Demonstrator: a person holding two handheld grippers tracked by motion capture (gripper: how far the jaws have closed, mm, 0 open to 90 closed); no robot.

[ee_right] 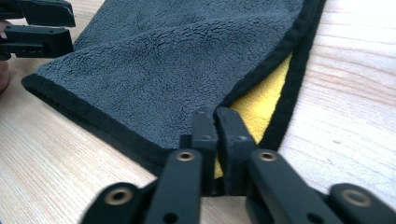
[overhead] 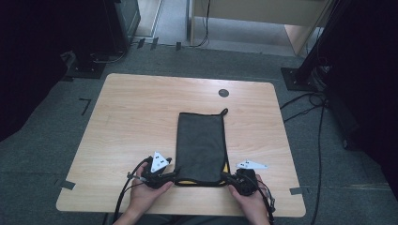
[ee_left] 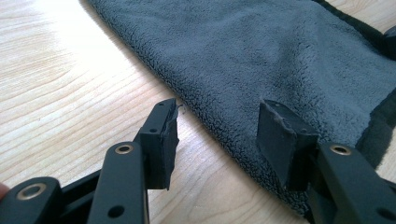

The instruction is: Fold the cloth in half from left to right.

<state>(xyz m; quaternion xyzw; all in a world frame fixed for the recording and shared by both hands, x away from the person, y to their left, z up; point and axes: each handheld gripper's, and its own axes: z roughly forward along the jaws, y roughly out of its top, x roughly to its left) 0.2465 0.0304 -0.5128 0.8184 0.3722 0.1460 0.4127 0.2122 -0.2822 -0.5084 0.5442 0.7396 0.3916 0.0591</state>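
One wooden counter (overhead: 141,122) carries a folded grey towel (overhead: 201,145), black-edged with yellow lining, lying lengthwise at the middle toward the near edge. At its near left corner the left claw (ee_left: 217,133) stands wide open, one jaw over the bare wood, the other over the cloth. At the near right corner the right claw (ee_right: 215,135) is pinched closed, apparently on the towel's edge.

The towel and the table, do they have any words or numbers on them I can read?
No words, numbers or signs can be read anywhere.
The grey towel is plain, with a black edge and a yellow underside, no label showing.
The wooden table is bare wood.
The white plates on the left gripper and right gripper show only dots, no letters.
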